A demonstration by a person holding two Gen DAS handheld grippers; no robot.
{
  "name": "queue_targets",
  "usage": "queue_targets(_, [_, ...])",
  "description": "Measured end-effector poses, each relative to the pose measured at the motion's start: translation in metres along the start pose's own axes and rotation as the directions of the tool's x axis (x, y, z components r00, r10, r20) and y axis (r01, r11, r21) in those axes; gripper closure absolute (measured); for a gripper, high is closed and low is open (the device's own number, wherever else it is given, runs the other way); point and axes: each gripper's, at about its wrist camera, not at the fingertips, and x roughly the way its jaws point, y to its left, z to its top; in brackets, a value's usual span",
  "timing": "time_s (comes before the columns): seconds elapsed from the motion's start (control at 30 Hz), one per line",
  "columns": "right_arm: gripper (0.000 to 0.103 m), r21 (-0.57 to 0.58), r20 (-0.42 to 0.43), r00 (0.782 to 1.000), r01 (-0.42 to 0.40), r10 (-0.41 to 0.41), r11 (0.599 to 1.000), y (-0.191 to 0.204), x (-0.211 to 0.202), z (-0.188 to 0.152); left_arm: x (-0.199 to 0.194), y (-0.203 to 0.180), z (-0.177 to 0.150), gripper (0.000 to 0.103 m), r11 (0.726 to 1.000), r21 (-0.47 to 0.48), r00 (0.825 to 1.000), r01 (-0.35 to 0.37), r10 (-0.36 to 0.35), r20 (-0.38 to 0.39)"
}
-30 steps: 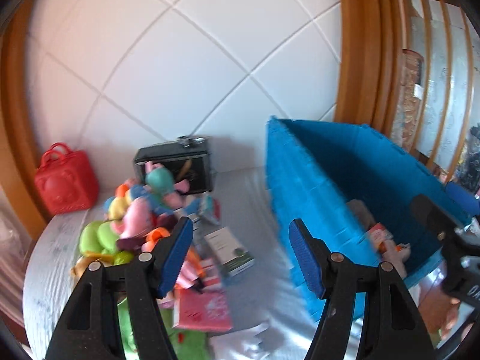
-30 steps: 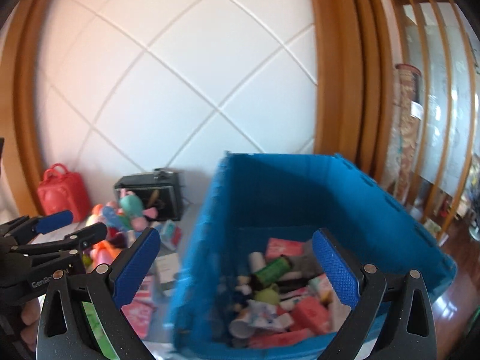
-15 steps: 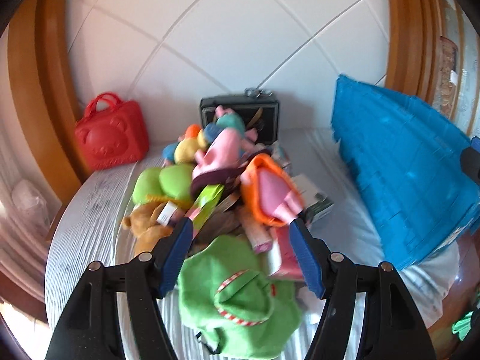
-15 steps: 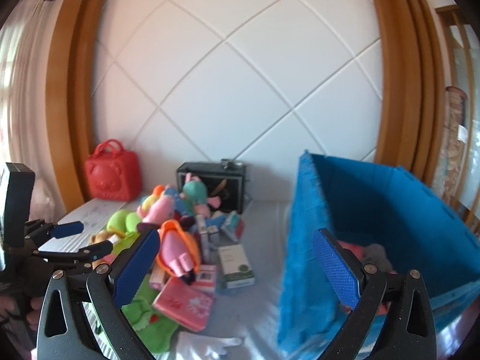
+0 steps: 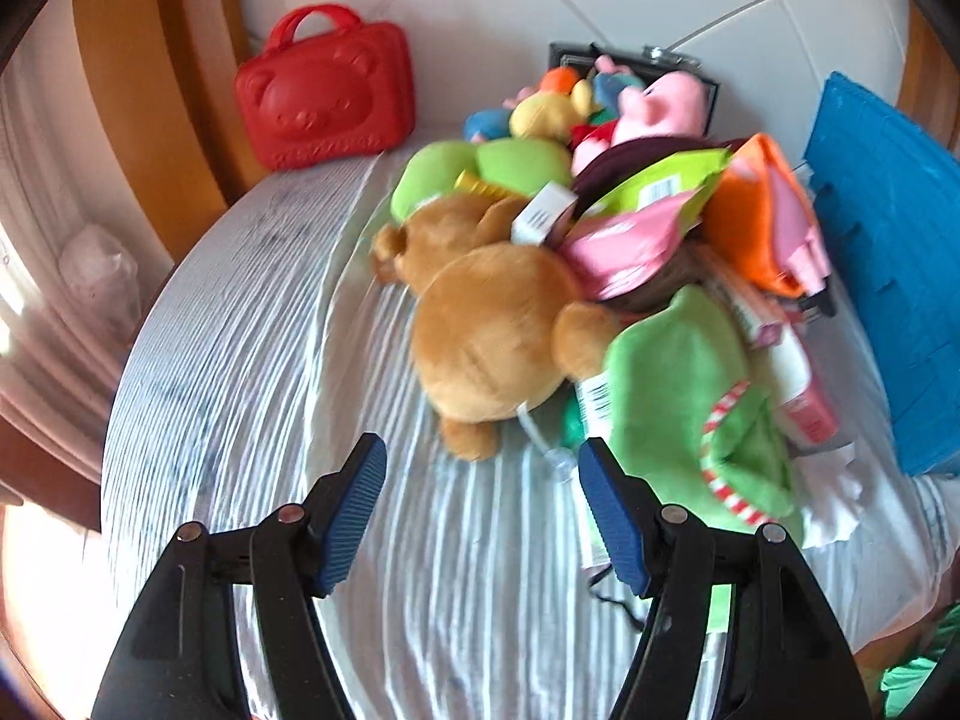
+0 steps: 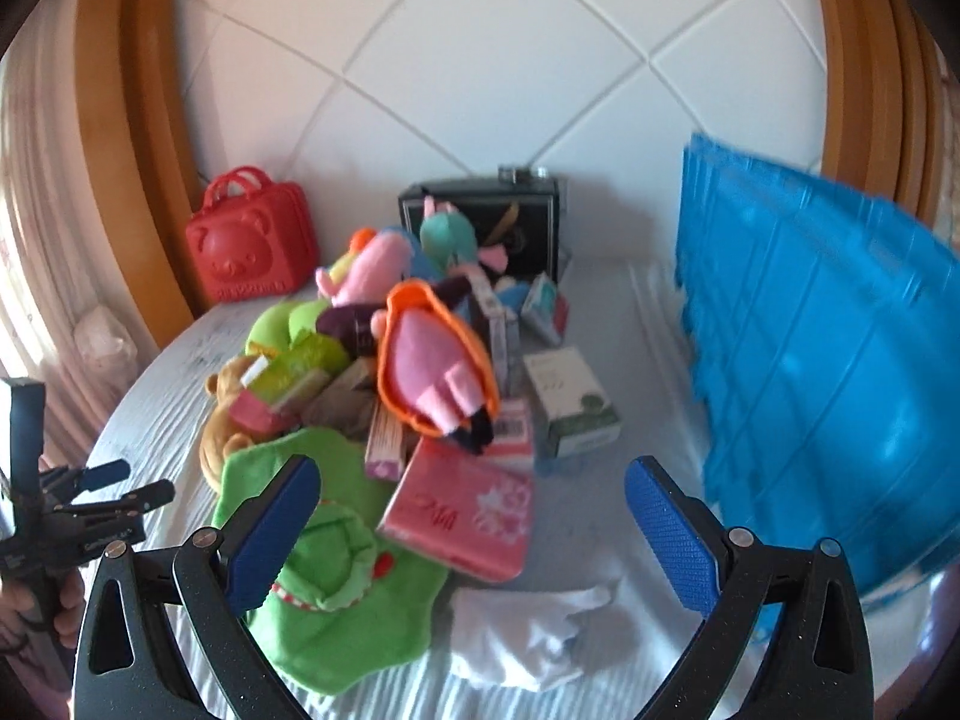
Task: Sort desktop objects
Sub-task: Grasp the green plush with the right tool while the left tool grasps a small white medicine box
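A heap of soft toys and small boxes lies on the white-clothed table [image 5: 252, 360]. A brown teddy bear [image 5: 486, 330] lies at the heap's near left, a green plush [image 5: 690, 396] beside it. My left gripper [image 5: 480, 498] is open and empty, just short of the bear. My right gripper [image 6: 471, 516] is open and empty, above a pink packet [image 6: 462, 516] and the green plush [image 6: 324, 564]. The left gripper also shows in the right wrist view [image 6: 114, 486]. An orange and pink plush [image 6: 432, 360] tops the heap. A blue bin [image 6: 810, 372] stands at the right.
A red bear-faced case [image 5: 327, 96] stands at the back left against the white tiled wall. A black box [image 6: 486, 222] stands behind the heap. A white box [image 6: 570, 402] and a crumpled white cloth [image 6: 528, 636] lie near the bin. Wooden framing flanks the table.
Both grippers have swung left, away from the blue bin and towards the toy heap. The left gripper has come down close to the brown bear. Both stay open.
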Motion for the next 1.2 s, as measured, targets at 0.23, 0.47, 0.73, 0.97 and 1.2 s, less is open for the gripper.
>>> queue_targets(0.23, [0.000, 0.075, -0.106, 0.994, 0.029, -0.021, 0.997, 0.006, 0.044, -0.032, 0.032, 0.031, -0.021, 0.037, 1.000, -0.027, 0.997, -0.010, 0.008, -0.078])
queue_targets(0.47, [0.000, 0.040, -0.236, 0.971, 0.056, -0.045, 0.998, 0.022, 0.072, -0.059, 0.050, 0.025, -0.031, 0.037, 1.000, 0.011, 0.994, 0.021, -0.020, -0.109])
queue_targets(0.73, [0.008, 0.035, -0.288, 0.956, -0.047, 0.055, 0.998, 0.048, 0.090, -0.068, 0.060, 0.004, -0.036, 0.037, 0.994, 0.087, 0.990, 0.059, -0.048, -0.132])
queue_targets(0.97, [0.000, 0.000, -0.324, 0.933, -0.167, 0.158, 0.986, 0.086, 0.106, -0.069, 0.072, 0.003, -0.032, 0.037, 0.994, 0.085, 0.987, 0.073, -0.059, -0.152])
queue_targets(1.2, [0.042, -0.075, -0.363, 0.925, -0.148, 0.111, 0.986, 0.103, 0.131, -0.081, 0.080, -0.004, -0.037, 0.037, 0.990, 0.102, 0.981, 0.097, -0.078, -0.177])
